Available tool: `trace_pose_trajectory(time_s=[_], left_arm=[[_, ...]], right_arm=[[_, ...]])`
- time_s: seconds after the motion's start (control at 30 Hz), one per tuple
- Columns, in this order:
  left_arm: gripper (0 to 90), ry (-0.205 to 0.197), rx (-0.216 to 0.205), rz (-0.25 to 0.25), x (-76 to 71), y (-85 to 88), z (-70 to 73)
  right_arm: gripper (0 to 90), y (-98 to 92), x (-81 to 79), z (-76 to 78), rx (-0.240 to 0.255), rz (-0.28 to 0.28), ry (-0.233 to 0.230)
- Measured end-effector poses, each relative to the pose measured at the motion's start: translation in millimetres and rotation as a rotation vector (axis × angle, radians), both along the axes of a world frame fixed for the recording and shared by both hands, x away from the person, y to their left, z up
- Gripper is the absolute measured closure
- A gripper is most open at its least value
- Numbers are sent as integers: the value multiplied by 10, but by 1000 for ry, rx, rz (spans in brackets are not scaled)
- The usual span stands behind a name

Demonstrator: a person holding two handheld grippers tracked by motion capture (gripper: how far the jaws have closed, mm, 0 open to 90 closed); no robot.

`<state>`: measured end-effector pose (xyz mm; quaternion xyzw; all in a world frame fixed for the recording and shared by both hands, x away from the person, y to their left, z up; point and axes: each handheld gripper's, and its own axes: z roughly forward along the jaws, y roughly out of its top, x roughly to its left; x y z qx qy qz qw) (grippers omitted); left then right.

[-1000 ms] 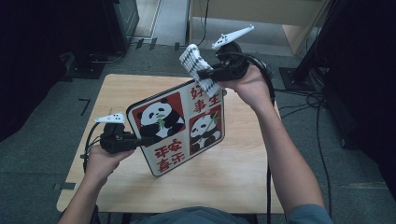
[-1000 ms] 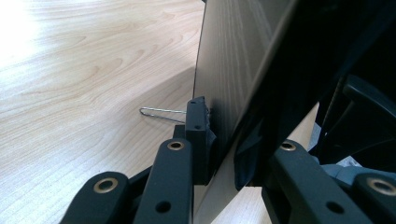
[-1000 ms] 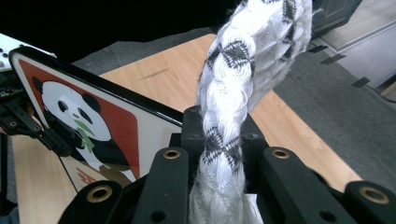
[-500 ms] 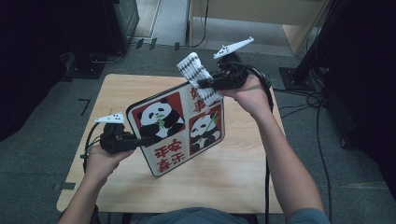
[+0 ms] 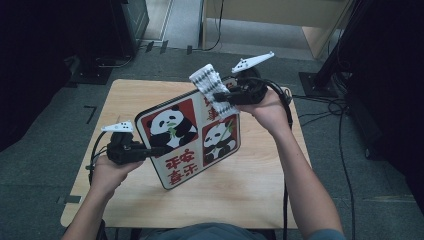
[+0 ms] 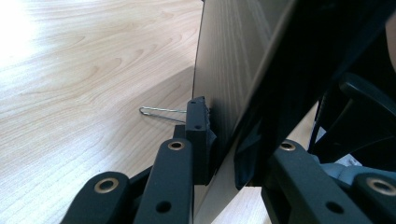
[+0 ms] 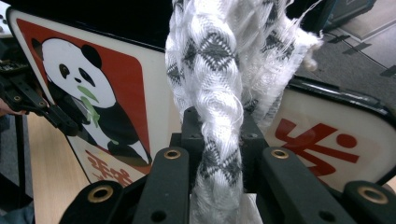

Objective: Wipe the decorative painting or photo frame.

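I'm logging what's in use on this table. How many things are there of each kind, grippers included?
Panda boards: 1, the panda board, held tilted above the table
Cloths: 1, the checked cloth
Grippers: 2, the left gripper and the right gripper
Total: 4

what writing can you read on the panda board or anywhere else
Red characters on the board: upside down in the high view and blurred; the bottom pair may read "平安", not certain.
Red characters at the board's top right: partly behind the cloth, unreadable.
Red strokes on a cream panel in the right gripper view: cut off, unreadable.
No other text, numbers or brands.
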<state>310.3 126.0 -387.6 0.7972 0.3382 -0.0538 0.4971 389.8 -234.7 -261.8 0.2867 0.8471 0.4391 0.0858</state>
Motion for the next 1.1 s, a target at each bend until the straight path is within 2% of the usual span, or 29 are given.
trace_pose_trajectory(time_s=[0.53, 0.77, 1.1], left_arm=[[785, -3, 0, -3, 3, 2, -1], [785, -3, 0, -3, 2, 2, -1], [784, -1, 0, -3, -1, 1, -1]], right_arm=[[793, -78, -59, -235, 53, -16, -25], [793, -77, -104, -306, 44, -21, -42], [790, -130, -108, -402, 45, -27, -25]])
